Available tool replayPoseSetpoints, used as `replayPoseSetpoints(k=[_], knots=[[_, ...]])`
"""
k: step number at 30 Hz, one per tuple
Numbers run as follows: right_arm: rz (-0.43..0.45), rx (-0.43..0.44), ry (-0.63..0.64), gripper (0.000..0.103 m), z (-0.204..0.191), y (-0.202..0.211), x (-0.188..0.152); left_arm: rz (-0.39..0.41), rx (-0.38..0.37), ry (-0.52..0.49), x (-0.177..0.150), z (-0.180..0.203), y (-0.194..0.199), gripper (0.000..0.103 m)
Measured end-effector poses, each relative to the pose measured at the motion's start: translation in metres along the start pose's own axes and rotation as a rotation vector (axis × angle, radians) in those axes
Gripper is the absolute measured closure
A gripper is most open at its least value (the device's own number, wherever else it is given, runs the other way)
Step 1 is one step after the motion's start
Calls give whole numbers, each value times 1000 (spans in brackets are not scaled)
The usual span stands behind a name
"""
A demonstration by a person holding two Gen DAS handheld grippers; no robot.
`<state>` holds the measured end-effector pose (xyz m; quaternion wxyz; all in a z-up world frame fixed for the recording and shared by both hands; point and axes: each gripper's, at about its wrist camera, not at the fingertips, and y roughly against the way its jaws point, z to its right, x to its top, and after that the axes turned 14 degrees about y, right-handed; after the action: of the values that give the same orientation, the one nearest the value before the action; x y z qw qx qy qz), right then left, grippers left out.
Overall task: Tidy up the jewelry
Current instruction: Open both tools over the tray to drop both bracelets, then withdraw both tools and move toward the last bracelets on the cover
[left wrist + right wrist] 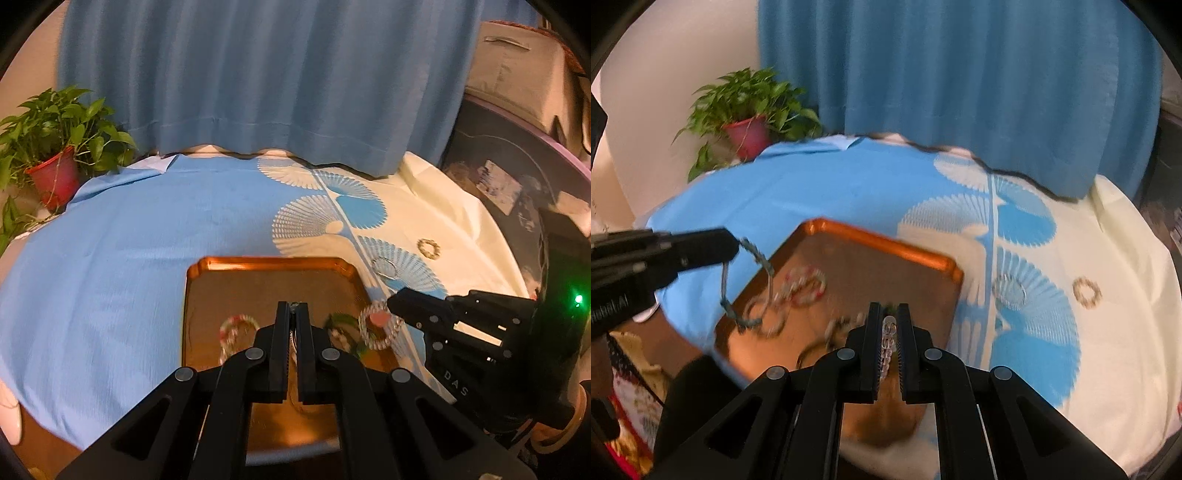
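Note:
An orange tray (266, 264) (886, 240) lies on the cloth-covered table. My left gripper (293, 308) (733, 240) is shut on a grey-blue bracelet (748, 284) that dangles over the tray's left edge. My right gripper (889, 312) (391, 306) is shut on a clear beaded bracelet (888, 339) with a pink charm (380, 328), held over the tray's right side. A red-and-white bracelet (236, 328) (809, 286) and a green-and-white one (341, 328) lie in the tray. A clear bracelet (384, 267) (1008, 290) and a brown bead bracelet (429, 248) (1087, 290) lie on the cloth to the right.
A potted plant (55, 147) (750, 114) in a red pot stands at the far left. A blue curtain (258, 74) hangs behind the table. Dark furniture (517, 184) stands at the right.

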<state>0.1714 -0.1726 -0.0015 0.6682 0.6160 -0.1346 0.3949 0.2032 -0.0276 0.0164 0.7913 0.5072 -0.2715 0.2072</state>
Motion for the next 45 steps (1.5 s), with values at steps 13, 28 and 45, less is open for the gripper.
replayPoseSetpoints(k=[13,28,45], knots=[[-23,-2,-20,95,23,-85,25,-67,58,11,22,-21,-80,102],[-95,-70,17,31,-10,-31,-23,3,259,163,-29,-57,-12,7],[-9,-110,-33,28,-86,147,-127,36,223,54,-165,11,120,7]])
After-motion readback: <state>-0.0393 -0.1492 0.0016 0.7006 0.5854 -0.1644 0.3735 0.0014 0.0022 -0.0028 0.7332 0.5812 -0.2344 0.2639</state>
